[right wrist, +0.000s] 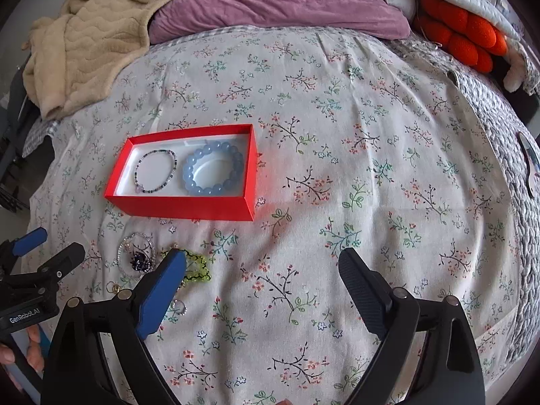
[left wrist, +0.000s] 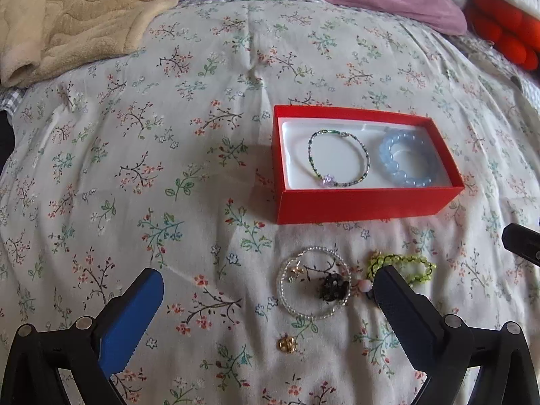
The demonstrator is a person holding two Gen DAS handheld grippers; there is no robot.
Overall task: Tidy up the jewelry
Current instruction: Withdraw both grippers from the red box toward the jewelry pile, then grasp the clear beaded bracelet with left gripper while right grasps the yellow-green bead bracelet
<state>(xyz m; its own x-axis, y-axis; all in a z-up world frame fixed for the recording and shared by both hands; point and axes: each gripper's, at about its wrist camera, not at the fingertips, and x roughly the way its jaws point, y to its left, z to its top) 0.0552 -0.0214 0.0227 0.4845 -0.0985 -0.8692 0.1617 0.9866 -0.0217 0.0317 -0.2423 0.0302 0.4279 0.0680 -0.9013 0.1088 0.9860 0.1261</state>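
Observation:
A red box (left wrist: 368, 204) with a white lining sits on the floral bedspread. Inside it lie a thin beaded bracelet (left wrist: 326, 179) and a pale blue bead bracelet (left wrist: 388, 155). In front of the box are a clear bead bracelet (left wrist: 280, 280) around a dark charm (left wrist: 332, 287), a green bead bracelet (left wrist: 415, 263) and a gold charm (left wrist: 287, 344). My left gripper (left wrist: 268, 275) is open over this loose pile, holding nothing. My right gripper (right wrist: 262, 256) is open and empty to the right of the pile, its blue finger beside the green bracelet (right wrist: 200, 266). The red box (right wrist: 182, 206) is ahead on its left.
A beige blanket (right wrist: 87, 50) lies at the back left, a purple pillow (right wrist: 276, 0) at the back, and an orange plush thing (right wrist: 462, 40) at the back right. A small ring (right wrist: 179, 307) lies near my right blue finger. A hand (right wrist: 30, 347) holds the left gripper (right wrist: 50, 246).

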